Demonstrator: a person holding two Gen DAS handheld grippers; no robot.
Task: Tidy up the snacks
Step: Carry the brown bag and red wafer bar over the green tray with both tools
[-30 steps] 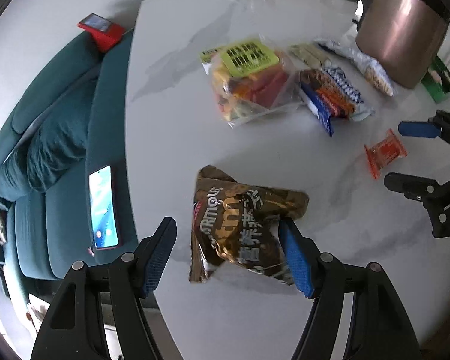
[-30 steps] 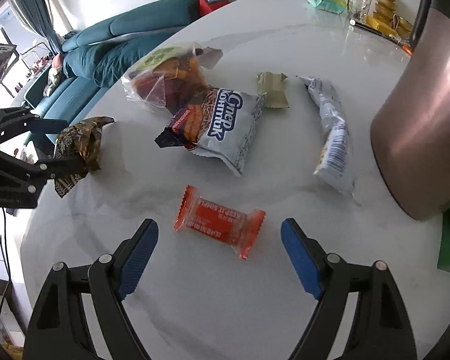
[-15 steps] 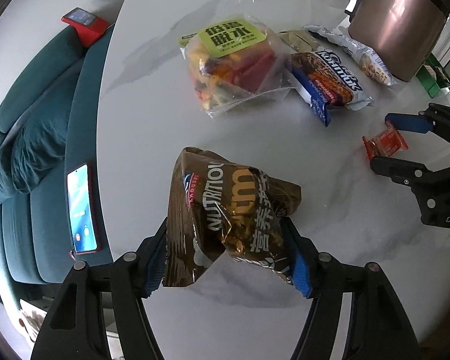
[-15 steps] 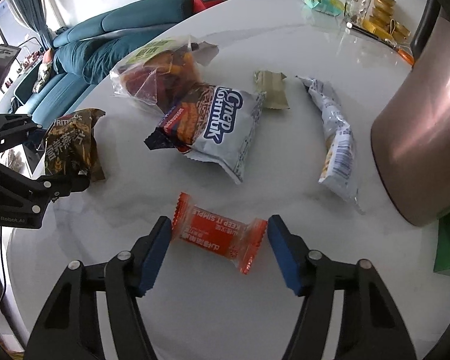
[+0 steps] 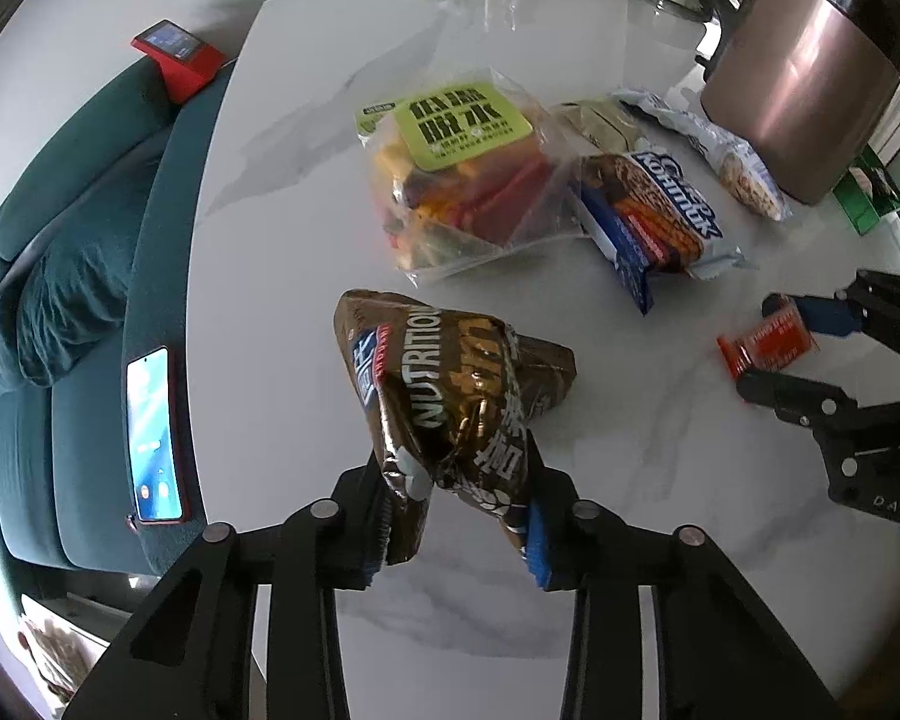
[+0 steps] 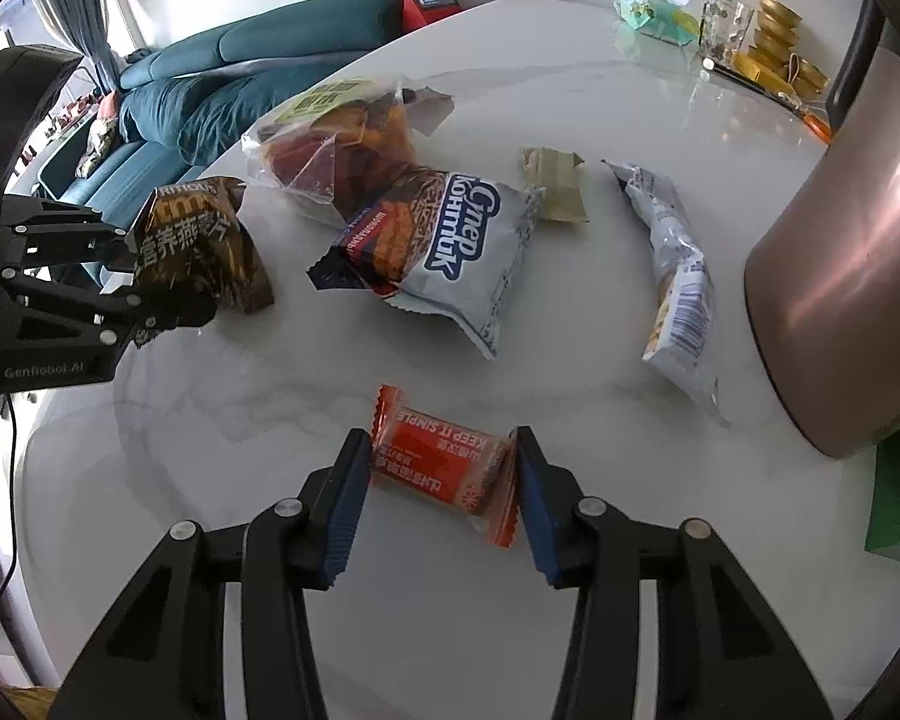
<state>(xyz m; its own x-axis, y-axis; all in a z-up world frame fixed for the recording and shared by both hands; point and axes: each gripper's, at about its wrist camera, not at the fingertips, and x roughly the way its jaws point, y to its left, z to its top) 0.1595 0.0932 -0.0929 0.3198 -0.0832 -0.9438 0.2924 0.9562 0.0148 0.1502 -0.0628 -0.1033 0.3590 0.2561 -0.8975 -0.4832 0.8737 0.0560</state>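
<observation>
Six snack packs lie on or over the white marble table (image 6: 570,90). The landmark is the copper canister (image 6: 840,276).

The left gripper (image 5: 456,516) is clamped on one brown packet (image 5: 450,396); its jaws have just been closing, and the pads crumple the packet's lower end. This packet is the farthest from the canister, near the table edge beside the teal sofa (image 5: 60,276).

The right gripper (image 6: 441,498) grips one orange bar (image 6: 438,462); its jaws have just been closing onto the wrapper ends. The bar lies on the table, left of the canister and nearer the camera.

One white bag (image 6: 678,276) lies just beside the canister. One olive wrapper (image 6: 555,183), one blue-and-white pack (image 6: 450,246) and one clear bag (image 6: 336,144) lie progressively farther from the canister.
</observation>
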